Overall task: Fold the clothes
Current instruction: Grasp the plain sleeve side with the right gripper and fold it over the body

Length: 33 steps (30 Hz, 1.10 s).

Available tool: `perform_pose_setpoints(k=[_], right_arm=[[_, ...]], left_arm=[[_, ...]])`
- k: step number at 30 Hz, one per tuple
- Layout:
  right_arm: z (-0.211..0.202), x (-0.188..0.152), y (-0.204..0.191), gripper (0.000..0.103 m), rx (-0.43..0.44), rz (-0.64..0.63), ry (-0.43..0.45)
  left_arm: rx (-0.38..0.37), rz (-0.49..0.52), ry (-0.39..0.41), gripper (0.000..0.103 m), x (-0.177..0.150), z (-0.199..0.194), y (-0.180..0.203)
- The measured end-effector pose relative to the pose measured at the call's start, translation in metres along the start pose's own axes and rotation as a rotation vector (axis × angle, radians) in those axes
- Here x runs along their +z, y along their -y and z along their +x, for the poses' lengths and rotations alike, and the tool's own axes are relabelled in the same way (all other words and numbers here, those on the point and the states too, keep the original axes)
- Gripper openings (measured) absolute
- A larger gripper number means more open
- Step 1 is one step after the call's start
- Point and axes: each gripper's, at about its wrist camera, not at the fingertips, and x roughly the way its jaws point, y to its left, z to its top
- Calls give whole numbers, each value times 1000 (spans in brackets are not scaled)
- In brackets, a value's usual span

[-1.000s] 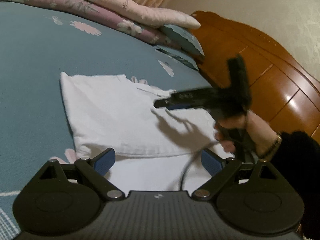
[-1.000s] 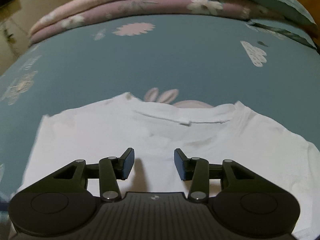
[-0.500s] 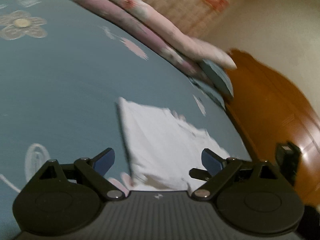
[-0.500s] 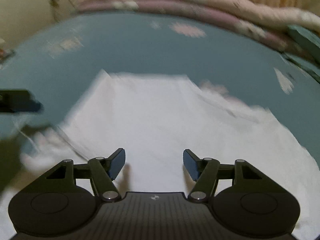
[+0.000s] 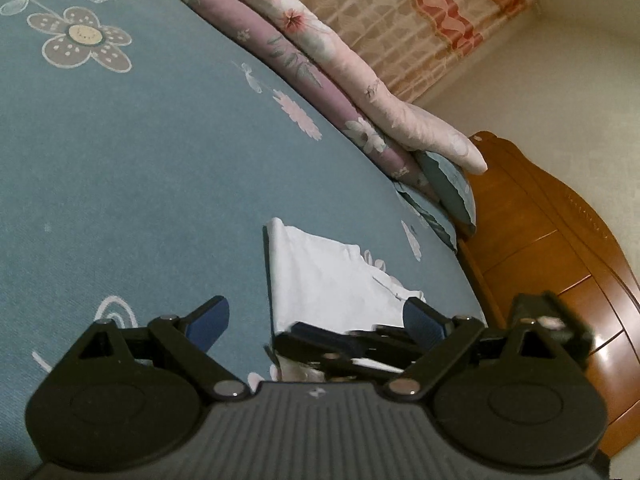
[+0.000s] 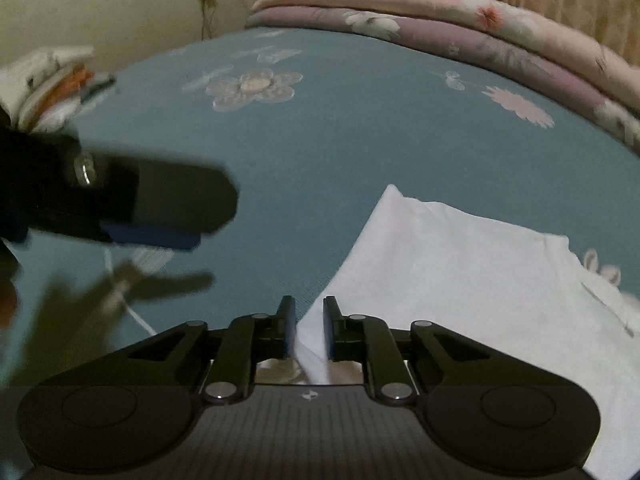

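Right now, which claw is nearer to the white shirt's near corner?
Right. The right claw has that corner of the white shirt between its closing jaws. The left claw hangs open beside the shirt's edge, over the blue bedsheet, gripping nothing.

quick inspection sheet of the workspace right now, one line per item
surface: bed with blue floral sheet
job's things: white garment lying flat, part folded
clutter: small pile of cloth at far edge
grippers: right gripper closing, garment's corner between its pads; left gripper open, nothing held
cables: thin white cord on the sheet
surroundings: stacked floral quilts, wooden headboard, curtain
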Motion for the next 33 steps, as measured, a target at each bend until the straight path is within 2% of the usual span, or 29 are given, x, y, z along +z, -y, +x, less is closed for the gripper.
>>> perform_pose_setpoints(k=[3,5,8,11,14,15,17,18,21,24,26,28,30,33], right_arm=[[-34,-4,6,18,-25,6,26],[-46,-12,9,18,6,38,21],[-44,-23,7,18,61,83,-14],[-23,-27,8,18,83,148,-50],[-8,-30,10,32,99,235,-45],[-8,-30,8,36,101,236,-29],[-6,-31,3,37,101,230,3],[-6,-32,-4,44,92,173,11],[-6,-35,-17,48,78,61,11],[-18,-34,-18,47,119,43,-4],[-33,-31,-21,46,136,10,20],[-47,-26,-20,42,54,-30,65],[-48,-20,-6,20,-3,17,84],[-30,-19,25,18,-62,151,48]], left_arm=[[-3,-10,7,94,1,-1,0],[4,-10,2,94,1,2,0],[0,0,-9,94,-1,4,3],[0,11,-11,94,-2,4,4],[4,7,-12,94,-3,3,2],[6,4,-13,94,-3,2,1],[8,1,-15,94,-3,3,1],[8,3,-16,94,-3,3,1],[4,12,-19,94,-4,3,3],[1,21,-23,94,-4,2,4],[4,22,-22,94,-4,2,5],[4,18,-20,94,-4,1,6],[2,18,-20,94,-4,0,6],[-11,21,-25,94,-4,1,8]])
